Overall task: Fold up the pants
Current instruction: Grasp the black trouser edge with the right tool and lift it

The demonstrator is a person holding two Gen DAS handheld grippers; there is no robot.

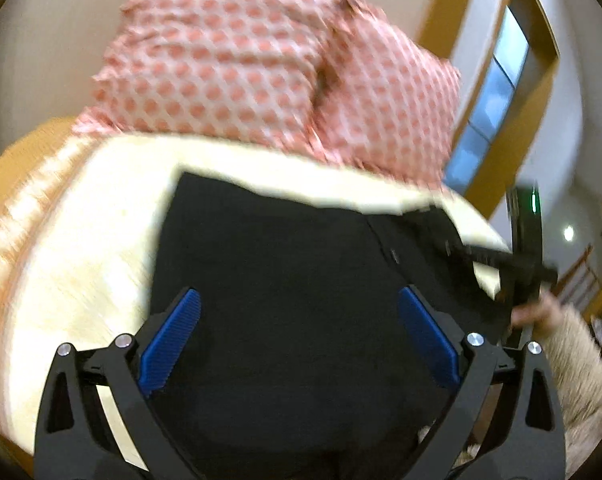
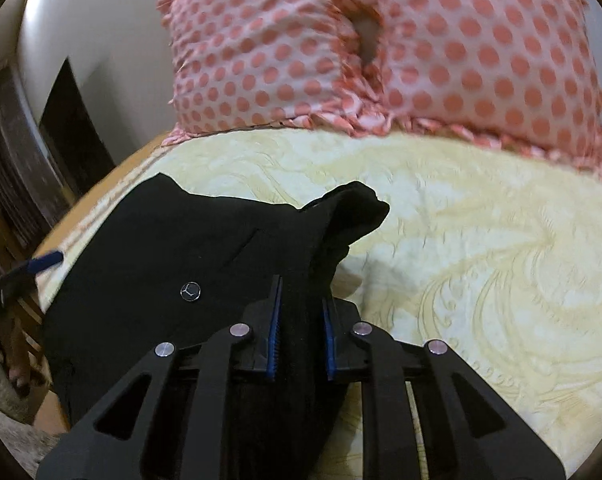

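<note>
Black pants (image 1: 285,264) lie on a cream patterned bedspread (image 1: 81,248). My left gripper (image 1: 299,300) is open, its blue pads wide apart above the pants' fabric, holding nothing. In the right wrist view the pants (image 2: 161,256) show a metal button (image 2: 191,291) at the waist. My right gripper (image 2: 301,292) is shut on a bunched fold of the pants at their right edge, lifting it slightly. The right gripper also shows at the right in the left wrist view (image 1: 501,258).
Two pink polka-dot pillows (image 2: 481,52) lean at the head of the bed. The bedspread (image 2: 481,248) stretches to the right. The bed's wooden edge (image 1: 5,172) is on the left. A door frame (image 1: 501,152) stands at the right.
</note>
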